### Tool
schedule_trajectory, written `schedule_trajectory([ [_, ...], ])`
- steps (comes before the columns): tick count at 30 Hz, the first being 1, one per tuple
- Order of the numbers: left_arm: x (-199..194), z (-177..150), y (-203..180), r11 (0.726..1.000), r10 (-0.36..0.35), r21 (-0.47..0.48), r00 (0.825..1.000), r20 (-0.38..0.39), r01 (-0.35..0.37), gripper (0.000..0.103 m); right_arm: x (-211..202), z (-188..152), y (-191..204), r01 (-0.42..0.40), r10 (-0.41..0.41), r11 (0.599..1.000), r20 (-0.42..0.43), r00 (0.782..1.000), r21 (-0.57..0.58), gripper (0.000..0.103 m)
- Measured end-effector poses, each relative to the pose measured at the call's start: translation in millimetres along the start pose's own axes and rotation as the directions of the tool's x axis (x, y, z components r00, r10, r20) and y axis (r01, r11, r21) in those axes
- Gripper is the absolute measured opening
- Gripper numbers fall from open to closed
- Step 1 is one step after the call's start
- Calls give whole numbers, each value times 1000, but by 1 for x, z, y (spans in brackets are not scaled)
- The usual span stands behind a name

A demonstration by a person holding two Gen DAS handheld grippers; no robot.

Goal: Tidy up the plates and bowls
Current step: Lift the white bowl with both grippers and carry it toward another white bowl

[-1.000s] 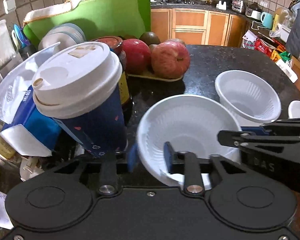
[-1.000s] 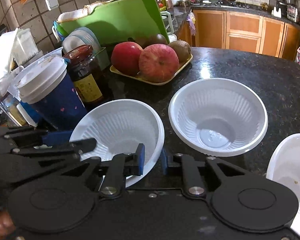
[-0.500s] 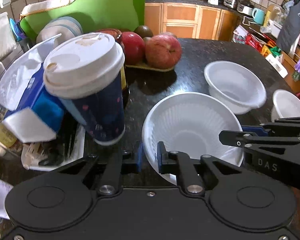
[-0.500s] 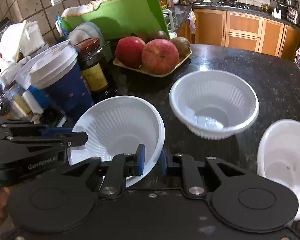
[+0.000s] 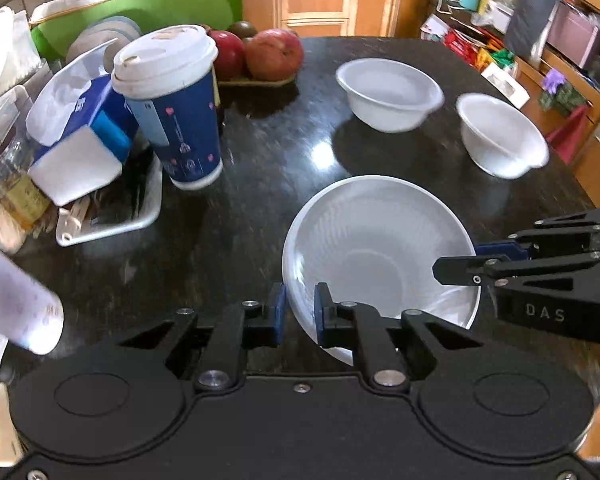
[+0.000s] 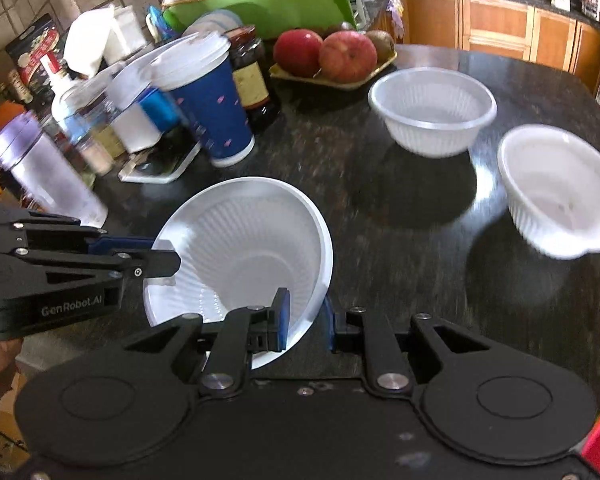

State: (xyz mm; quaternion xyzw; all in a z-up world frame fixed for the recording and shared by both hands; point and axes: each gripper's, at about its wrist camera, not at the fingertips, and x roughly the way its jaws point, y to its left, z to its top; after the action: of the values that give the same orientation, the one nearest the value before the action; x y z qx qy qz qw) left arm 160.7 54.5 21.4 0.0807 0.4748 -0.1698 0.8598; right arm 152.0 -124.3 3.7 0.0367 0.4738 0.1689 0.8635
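Evidently the stacking has barely begun: three white bowls show and none sits inside another. At the lower centre of the left wrist view, the left gripper (image 5: 299, 312) is nearly closed, its blue pads pinching the near-left rim of the held bowl (image 5: 376, 256), one pad outside the wall and one inside. The right gripper (image 6: 305, 320) is likewise almost closed on the opposite rim of that same bowl (image 6: 240, 252), which appears lifted and tilted above the dark bench (image 5: 260, 152), though the lift is a judgement. Further out, toward the upper right of both views, the middle bowl (image 5: 388, 94) stands upright on the bench, with the far bowl (image 5: 500, 136) just beside it, apart from it. Both lie well apart from the grippers, so nesting all three seemingly remains.
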Motion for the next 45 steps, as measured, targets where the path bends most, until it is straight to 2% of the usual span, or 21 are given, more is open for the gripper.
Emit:
schedule_trajectory([
  [6,-12,-20,-9,998,-49,33,997,-66,51,20,-25,-32,13,11,-13,999,-39,999,-43,19],
  [11,-17,-39,-17,996,-68,53,990,-123,75,21,-33,-49,15,-11,9,1000,-101,995,-21,20],
  [18,-27,-48,-26,992,-67,101,993,-102,78,23,-40,-62,15,2,-2,1000,-115,993,-6,19],
  [22,-21,-47,-23,995,-65,74,992,-110,73,23,-40,-61,16,-1,1,1000,-95,995,-1,20],
  [24,-21,-48,-22,995,-65,68,993,-100,72,24,-41,-61,16,1,-2,1000,-83,997,-7,22],
  [26,-22,-50,-22,996,-49,71,996,-81,55,29,-41,-61,17,-2,2,1000,-77,997,-10,22],
  [34,-40,-51,-23,995,-38,88,999,8,37,30,-52,-60,15,-4,3,999,-19,1000,-37,35],
  [39,-52,-43,-22,996,-34,80,998,50,30,30,-67,-56,9,2,-1,999,35,999,-32,35],
  [45,-64,-16,-31,997,-24,73,992,123,15,31,-101,-47,-14,46,-44,999,128,991,-12,35],
])
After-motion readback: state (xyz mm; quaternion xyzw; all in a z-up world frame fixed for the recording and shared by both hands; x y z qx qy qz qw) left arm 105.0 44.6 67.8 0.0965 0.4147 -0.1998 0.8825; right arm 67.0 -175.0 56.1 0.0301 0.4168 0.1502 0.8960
